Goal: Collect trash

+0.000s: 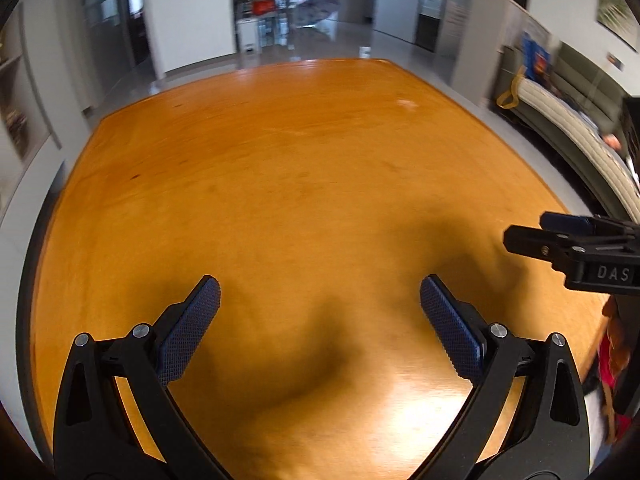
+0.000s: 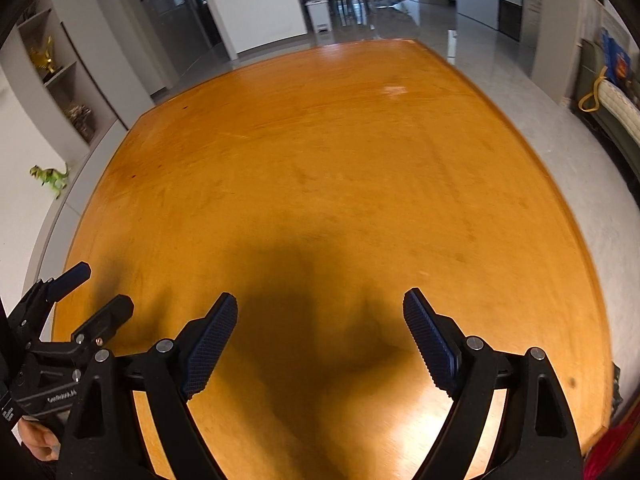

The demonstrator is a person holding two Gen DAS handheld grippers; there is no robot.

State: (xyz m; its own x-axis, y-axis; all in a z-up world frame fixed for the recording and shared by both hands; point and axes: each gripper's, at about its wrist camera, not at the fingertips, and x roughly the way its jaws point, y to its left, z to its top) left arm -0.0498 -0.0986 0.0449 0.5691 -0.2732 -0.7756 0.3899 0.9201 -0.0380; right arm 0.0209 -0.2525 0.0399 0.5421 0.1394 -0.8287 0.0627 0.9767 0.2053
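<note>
Since both the left gripper [image 1: 320,300] and right gripper [image 2: 320,312] hang wide open (holding nothing), they might bump over the table [image 1: 280,160].

Both grippers hang above the near end of the table [image 1: 304,168], fingers spread, nothing between them. The left gripper [image 1: 320,296] is left of the right gripper [image 2: 320,308]. A shelf [image 2: 60,80] stands left of the table; a sofa [image 1: 576,120] stands right.

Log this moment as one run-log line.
left gripper: open, holding nothing | right gripper: open, holding nothing | both over wooden table | trash: none visible
</note>
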